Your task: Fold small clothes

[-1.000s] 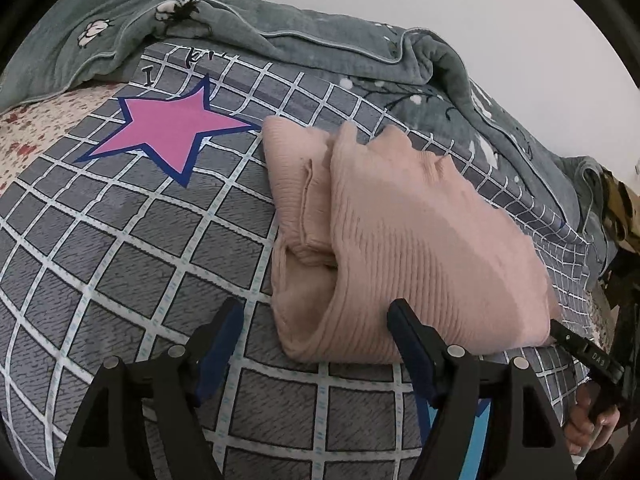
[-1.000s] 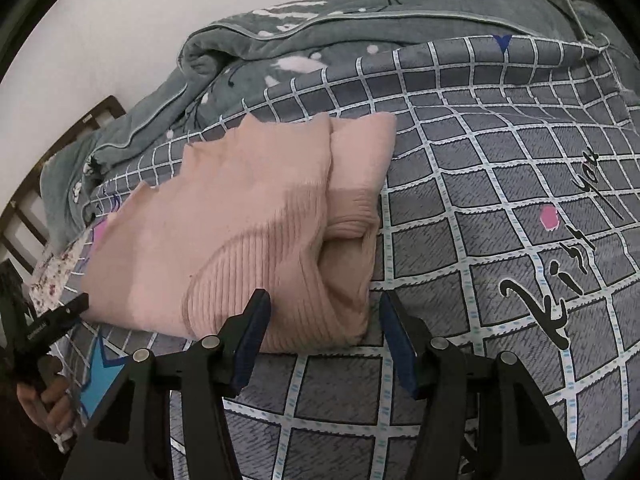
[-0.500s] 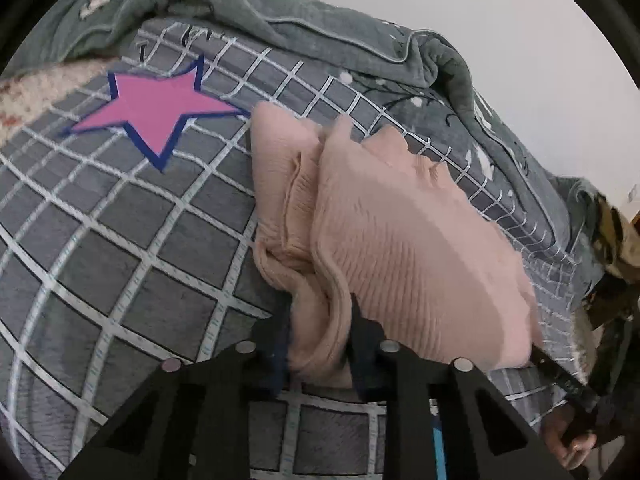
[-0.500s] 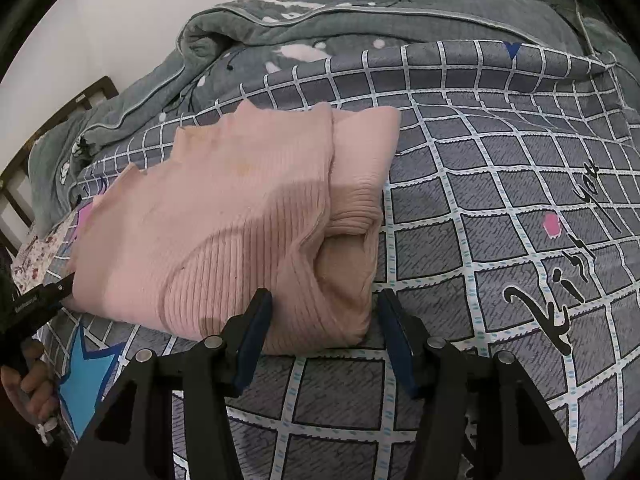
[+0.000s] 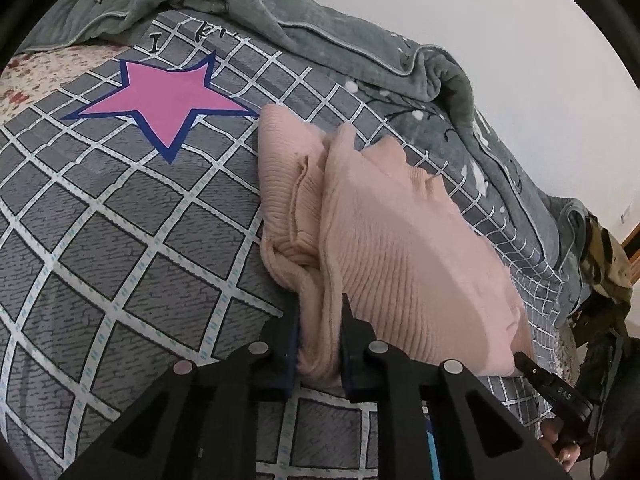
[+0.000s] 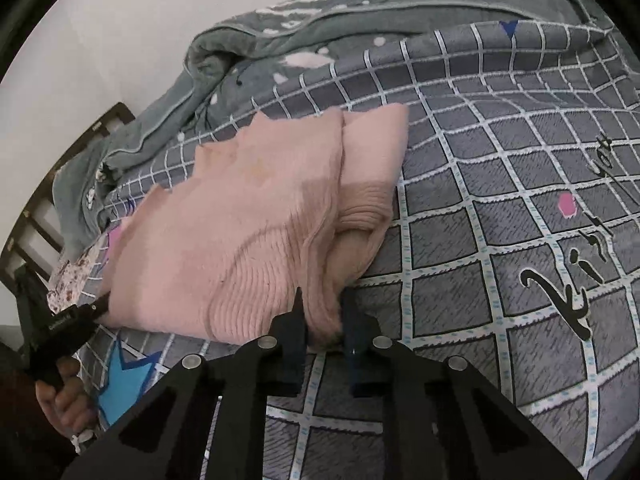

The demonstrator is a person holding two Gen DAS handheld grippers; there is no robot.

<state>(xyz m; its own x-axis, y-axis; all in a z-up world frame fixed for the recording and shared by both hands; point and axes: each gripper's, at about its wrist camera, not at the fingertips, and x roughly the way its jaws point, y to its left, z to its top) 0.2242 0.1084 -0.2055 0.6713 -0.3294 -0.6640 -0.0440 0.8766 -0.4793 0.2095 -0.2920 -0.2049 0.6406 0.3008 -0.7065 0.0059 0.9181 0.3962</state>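
A folded pink knit sweater [image 5: 400, 240] lies on the bed, with its ribbed near edge towards me. My left gripper [image 5: 320, 312] pinches the near left corner of that edge; its jaws are still closing and fabric bunches between the pads. In the right wrist view the same sweater [image 6: 240, 240] fills the middle. My right gripper [image 6: 322, 308] is clamped on the near right corner, jaws closing on the knit. Each view catches the other gripper's tip at the sweater's far corner, held by a hand.
A grey checked bedsheet [image 5: 120, 240] with a pink star [image 5: 168, 104] covers the bed. A rumpled grey-green blanket [image 5: 320, 40] lies along the far side under a white wall. A dark wooden bed frame [image 6: 60, 184] shows at left. Camouflage fabric [image 5: 604, 256] hangs at far right.
Both grippers were open around the sweater's near corners a second ago. The left closed on the fabric first, then the right. The pinched corners now bunch up between the pads.
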